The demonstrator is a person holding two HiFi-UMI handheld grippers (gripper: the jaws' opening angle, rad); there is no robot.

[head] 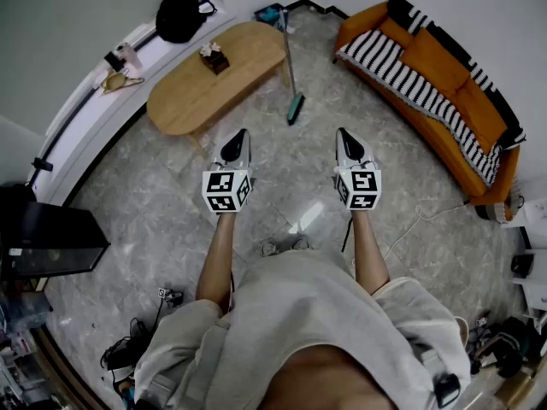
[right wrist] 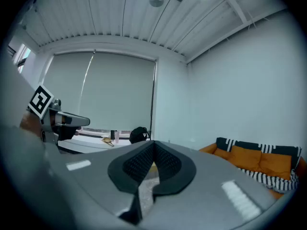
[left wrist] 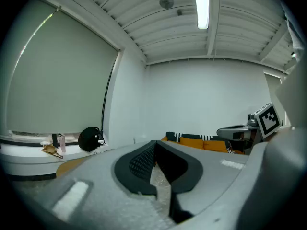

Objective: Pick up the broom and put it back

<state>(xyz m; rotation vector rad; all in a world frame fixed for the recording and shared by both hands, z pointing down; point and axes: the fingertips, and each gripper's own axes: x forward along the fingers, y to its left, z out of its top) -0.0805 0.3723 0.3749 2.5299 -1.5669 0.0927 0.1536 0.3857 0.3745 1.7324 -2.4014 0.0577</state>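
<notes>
You hold both tongs out level in front of you, side by side and well apart, over the pale stone floor (head: 154, 220). The left tongs (head: 240, 135) are closed with nothing in them: in the left gripper view the two dark pads (left wrist: 140, 163) meet at the tip. The right tongs (head: 343, 134) are the same, drawn fully together and empty, with the ribbed pads (right wrist: 138, 163) touching at the front.

The broom (head: 289, 68) is ahead of you, between the lines of the two tongs and well beyond their tips. Its green head rests on the floor and its thin handle runs up toward the corner of the room, just beside the right end of the oval wooden tabletop (head: 184, 101). You cannot tell from here whether the handle leans on the tabletop's end or on the wall.

A small brown box (head: 214, 59) sits on the tabletop. An orange sofa (head: 479, 114) with a black-and-white striped throw (head: 402, 67) stands along the wall to your right, well apart from the broom.
</notes>
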